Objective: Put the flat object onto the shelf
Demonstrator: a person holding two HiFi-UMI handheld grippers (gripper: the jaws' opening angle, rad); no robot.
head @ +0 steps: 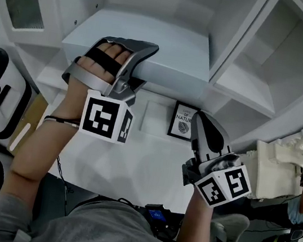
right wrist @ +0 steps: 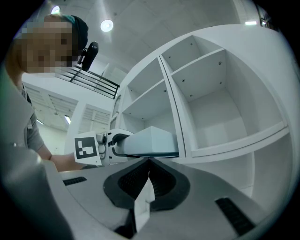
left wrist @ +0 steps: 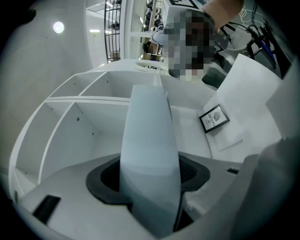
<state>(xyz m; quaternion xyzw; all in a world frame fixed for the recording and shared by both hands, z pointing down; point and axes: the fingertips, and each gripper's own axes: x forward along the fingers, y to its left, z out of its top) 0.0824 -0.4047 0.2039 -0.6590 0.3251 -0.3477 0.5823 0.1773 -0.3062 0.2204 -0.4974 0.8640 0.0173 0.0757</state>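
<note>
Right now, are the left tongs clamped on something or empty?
Clamped: the left tongs hold the pale flat box between them, as their own view shows.

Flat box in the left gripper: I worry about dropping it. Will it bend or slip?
Probably stiff: the flat box juts straight from the left gripper with no sag. Likely light, since one end grip carries it. Its smooth faces might slip.
</note>
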